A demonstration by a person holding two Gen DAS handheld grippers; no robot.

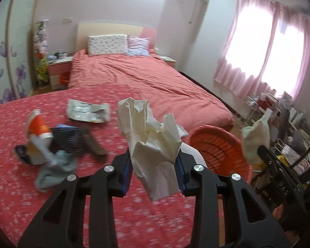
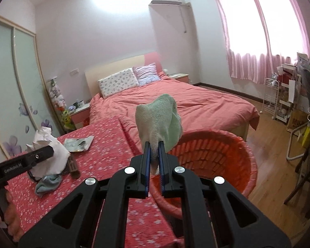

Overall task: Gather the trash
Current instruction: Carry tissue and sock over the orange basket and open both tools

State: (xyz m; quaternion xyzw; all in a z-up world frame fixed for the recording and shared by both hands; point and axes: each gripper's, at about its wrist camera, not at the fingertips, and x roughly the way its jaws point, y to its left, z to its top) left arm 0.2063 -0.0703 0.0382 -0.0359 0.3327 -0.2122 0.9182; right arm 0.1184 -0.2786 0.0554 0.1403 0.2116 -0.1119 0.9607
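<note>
Nearest us in the left wrist view, the left gripper (image 1: 154,161) stands part open, its blue pads pressed on either side of a crumpled white paper (image 1: 149,128) that rises above the fingertips and hangs below them. On the red flowered table cover (image 1: 41,196) we list: a flattened silver wrapper (image 1: 86,113); an orange and white carton (image 1: 38,134), blurred; a dark netted item (image 1: 69,140) that we cannot identify; a brown strip (image 1: 94,144); a pale blue cloth (image 1: 55,169). An orange basket (image 1: 219,148) sits to the right, its near rim cut off behind the gripper's arm. Further right, the right gripper's finger (image 1: 264,155) carries a pale green cloth (image 1: 256,140), its grip point hidden. In the right wrist view, the right gripper (image 2: 154,155) is nearly closed, pinching the pale green cloth (image 2: 159,119) by its lower end, just above the basket (image 2: 212,155), whose near rim is hidden by the gripper. At left, we note the left gripper's finger (image 2: 39,155), with the white paper (image 2: 49,153) behind it, the wrapper (image 2: 78,143) and the blue cloth (image 2: 48,184). Fingers (image 2: 12,215) show at the lower left edge, mostly cropped.
</note>
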